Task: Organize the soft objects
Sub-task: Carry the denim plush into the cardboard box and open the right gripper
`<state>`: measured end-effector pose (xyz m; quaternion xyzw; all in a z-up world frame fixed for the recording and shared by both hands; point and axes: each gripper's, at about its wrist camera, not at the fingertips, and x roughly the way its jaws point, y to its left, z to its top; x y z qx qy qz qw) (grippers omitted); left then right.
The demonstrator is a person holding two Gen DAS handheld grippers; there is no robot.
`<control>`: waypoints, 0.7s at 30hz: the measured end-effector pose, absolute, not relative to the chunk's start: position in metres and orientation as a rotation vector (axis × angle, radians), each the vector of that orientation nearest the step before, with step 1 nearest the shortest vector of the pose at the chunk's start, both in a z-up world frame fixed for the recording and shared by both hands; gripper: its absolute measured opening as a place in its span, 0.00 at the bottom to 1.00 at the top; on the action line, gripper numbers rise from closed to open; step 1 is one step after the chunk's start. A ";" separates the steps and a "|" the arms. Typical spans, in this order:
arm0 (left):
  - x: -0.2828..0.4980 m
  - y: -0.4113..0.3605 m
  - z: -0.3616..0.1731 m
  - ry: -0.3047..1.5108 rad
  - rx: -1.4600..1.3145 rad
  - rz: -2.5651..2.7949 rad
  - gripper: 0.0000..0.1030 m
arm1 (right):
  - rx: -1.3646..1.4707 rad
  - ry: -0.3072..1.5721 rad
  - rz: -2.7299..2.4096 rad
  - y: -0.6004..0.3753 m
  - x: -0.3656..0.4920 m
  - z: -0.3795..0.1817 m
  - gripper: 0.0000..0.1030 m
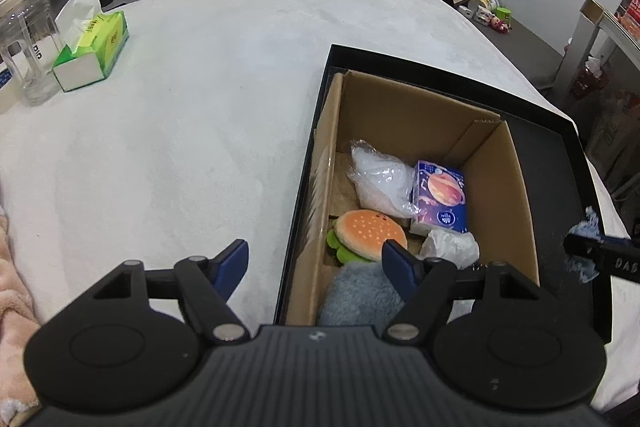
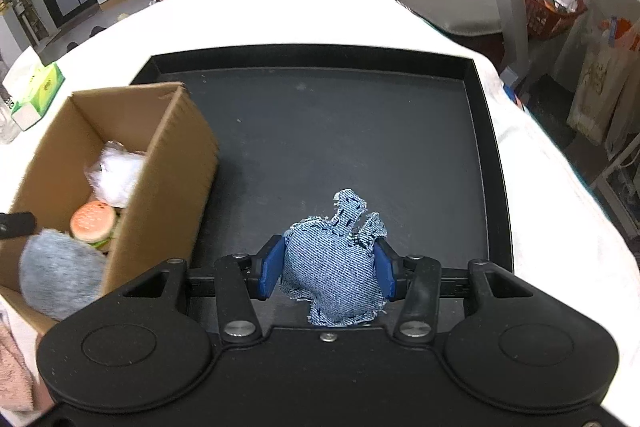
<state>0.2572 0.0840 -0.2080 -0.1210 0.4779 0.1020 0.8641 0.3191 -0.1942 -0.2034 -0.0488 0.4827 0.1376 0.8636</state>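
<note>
My brown cardboard box (image 2: 168,163) stands in the left part of the big black flat tray (image 2: 360,131) on the white worktop (image 1: 192,99), so it lies to the left of my right tongs (image 2: 326,267). Those tongs squeeze a small blue denim apple-shaped cushion (image 2: 332,267), stem pointing away from me, above the bare tray floor. In the box are a grey fluffy ball (image 1: 356,291), a plush burger (image 1: 370,235), a blue tissue pack (image 1: 440,199) and white bags. My left tongs (image 1: 316,263) hang apart, holding nothing, at the box's near left wall.
</note>
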 end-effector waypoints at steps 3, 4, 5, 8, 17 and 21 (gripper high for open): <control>0.254 0.086 -0.210 0.999 -0.262 0.199 0.64 | -0.114 0.999 0.296 -0.189 0.316 -0.195 0.45; 0.254 0.087 -0.210 0.997 -0.265 0.196 0.62 | -0.115 0.995 0.297 -0.188 0.316 -0.192 0.45; 0.253 0.087 -0.210 0.995 -0.266 0.193 0.60 | -0.116 0.992 0.296 -0.187 0.315 -0.190 0.45; 0.252 0.090 -0.211 0.994 -0.275 0.185 0.54 | -0.118 0.982 0.295 -0.183 0.314 -0.184 0.45; 0.251 0.096 -0.214 1.001 -0.304 0.169 0.26 | -0.129 0.957 0.309 -0.167 0.305 -0.162 0.45; 0.249 0.099 -0.216 1.017 -0.309 0.171 0.17 | -0.139 0.939 0.331 -0.157 0.301 -0.151 0.45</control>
